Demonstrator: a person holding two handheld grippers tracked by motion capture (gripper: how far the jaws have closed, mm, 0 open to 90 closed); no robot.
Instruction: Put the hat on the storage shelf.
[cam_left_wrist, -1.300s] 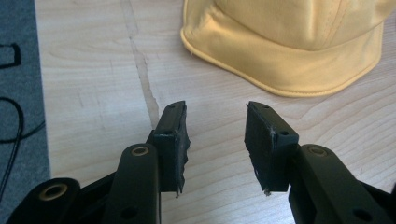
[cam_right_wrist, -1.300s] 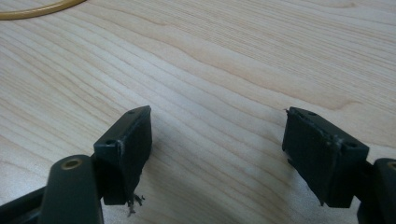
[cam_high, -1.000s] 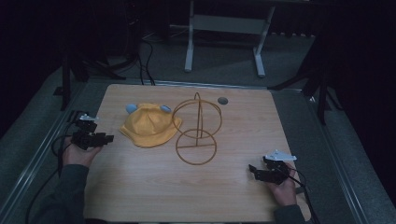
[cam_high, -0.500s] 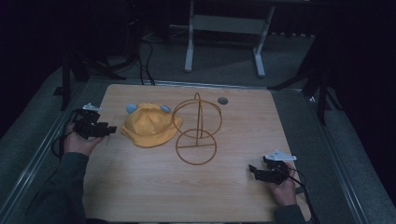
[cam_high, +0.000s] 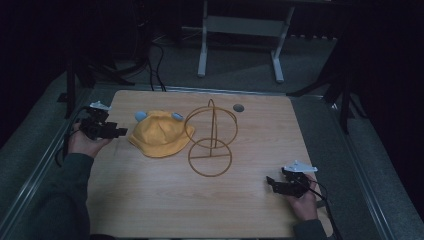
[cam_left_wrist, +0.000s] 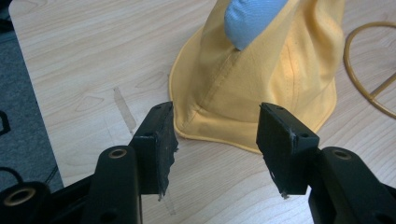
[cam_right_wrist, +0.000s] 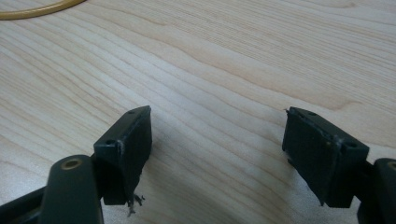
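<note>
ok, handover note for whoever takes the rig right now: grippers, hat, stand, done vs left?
Left gripper: open, jaws have just been opening, nothing between them, aimed at the brim of the yellow hat.
Right gripper: open, holds nothing, over bare table.
Hat lies flat beside the wire hat stand, which stands upright mid-table.
Done: nothing visible. Left: probably grip the hat and set it on the stand.

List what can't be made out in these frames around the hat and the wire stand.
- Hat: left gripper view, crown and blue ear cut off by the top edge.
- Wire stand: right gripper view, one arc at the top edge.
- Small grey disc: high view, too small and dim to identify.
</note>
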